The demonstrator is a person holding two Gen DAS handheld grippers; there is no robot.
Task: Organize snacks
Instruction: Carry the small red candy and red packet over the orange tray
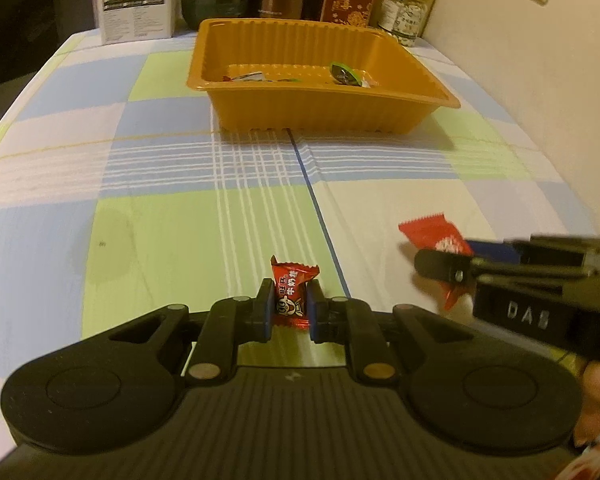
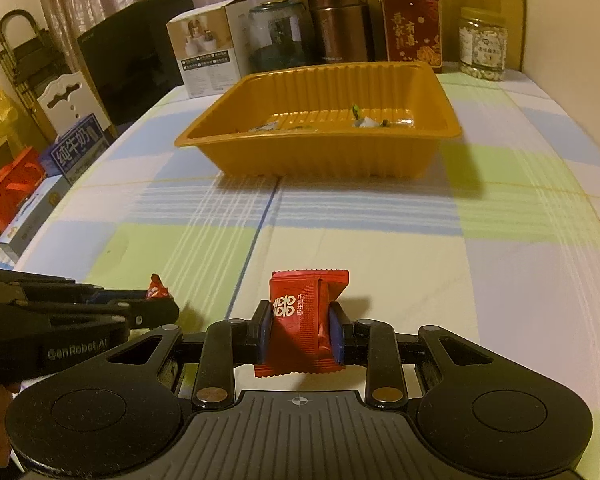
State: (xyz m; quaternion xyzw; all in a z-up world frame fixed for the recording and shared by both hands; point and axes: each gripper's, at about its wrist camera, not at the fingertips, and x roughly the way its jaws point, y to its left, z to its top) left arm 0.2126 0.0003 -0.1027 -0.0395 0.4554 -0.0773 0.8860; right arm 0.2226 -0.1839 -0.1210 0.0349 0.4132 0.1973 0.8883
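The left gripper (image 1: 291, 307) is clamped on a small red twist-wrapped candy with a cartoon face (image 1: 291, 295); the candy stands upright between the blue pads, its upper twist poking above the fingertips. The right gripper (image 2: 302, 327) is clamped on a larger flat red foil snack packet with white characters (image 2: 305, 320); the pads press its sides and its serrated top edge rises clear of the fingers, while its lower edge hangs below them.

Both held snacks are on the near side of the orange ribbed plastic tray (image 1: 416, 110), well apart from it, above the pastel checked tablecloth (image 1: 160, 216). The tray sits further up the table and holds a few wrapped sweets (image 1: 344, 74) on its floor.

Behind the tray, along the table's far edge, stand a white carton (image 2: 210, 46), a brown metal canister (image 2: 337, 20), a red box with gold characters (image 2: 411, 26) and a clear jar (image 2: 483, 46).
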